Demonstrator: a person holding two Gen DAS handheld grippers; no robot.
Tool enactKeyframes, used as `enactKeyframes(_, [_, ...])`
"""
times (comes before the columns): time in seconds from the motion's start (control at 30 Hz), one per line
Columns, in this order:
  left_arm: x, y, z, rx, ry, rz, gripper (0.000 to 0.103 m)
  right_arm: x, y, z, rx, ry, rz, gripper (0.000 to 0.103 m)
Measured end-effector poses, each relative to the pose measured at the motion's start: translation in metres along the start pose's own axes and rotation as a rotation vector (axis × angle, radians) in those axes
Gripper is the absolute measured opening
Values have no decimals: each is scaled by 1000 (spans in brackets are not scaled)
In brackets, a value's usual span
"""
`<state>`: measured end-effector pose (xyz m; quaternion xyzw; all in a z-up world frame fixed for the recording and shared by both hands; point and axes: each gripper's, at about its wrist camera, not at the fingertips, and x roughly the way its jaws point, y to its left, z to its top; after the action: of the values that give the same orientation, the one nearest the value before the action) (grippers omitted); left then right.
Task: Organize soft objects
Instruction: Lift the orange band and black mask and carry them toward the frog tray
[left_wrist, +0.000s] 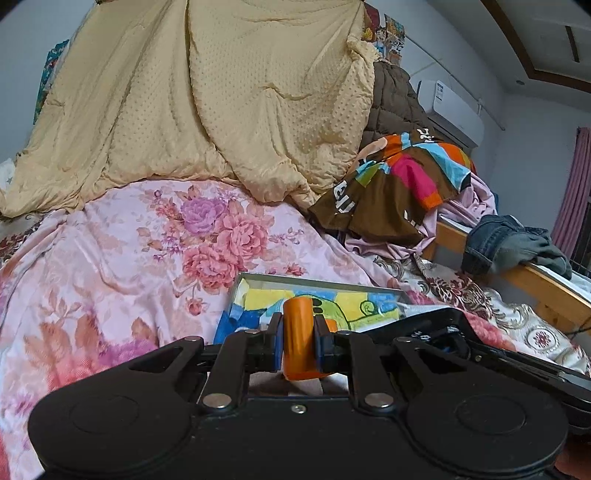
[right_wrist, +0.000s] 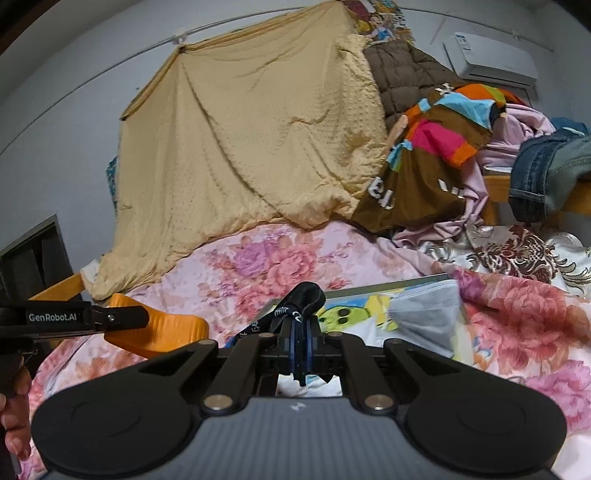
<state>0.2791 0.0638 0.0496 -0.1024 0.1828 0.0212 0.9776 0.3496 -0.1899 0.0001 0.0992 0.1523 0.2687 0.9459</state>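
My left gripper (left_wrist: 298, 341) is shut on an orange soft piece (left_wrist: 300, 338) and holds it above the floral bedspread. In the right wrist view the same orange piece (right_wrist: 166, 330) shows at the left, held by the left gripper (right_wrist: 144, 316). My right gripper (right_wrist: 302, 347) is shut on a black strap with white print (right_wrist: 301, 301). A shallow tray with a colourful cartoon lining (left_wrist: 321, 295) lies on the bed ahead of both grippers. In the right wrist view a grey face mask (right_wrist: 424, 314) lies in the tray (right_wrist: 388, 286).
A yellow quilt (left_wrist: 221, 92) hangs over the back of the bed. A brown multicoloured garment (left_wrist: 399, 184), a brown padded jacket (left_wrist: 395, 99) and pale pink cloth (left_wrist: 469, 199) are piled at the right. Jeans (left_wrist: 506, 243) hang on a wooden rail (left_wrist: 546, 284). The pink floral bedspread (left_wrist: 110, 258) covers the bed.
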Motion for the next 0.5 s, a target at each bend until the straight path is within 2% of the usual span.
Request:
enactKeyframes(0.23, [47,-12,20,27,7,-5,17,35,-33,18,-2,-30,-19,6])
enactKeyframes(0.5, [105,-30,35,27,-2,-7,17,73,-68,28,61,-7,-58,6])
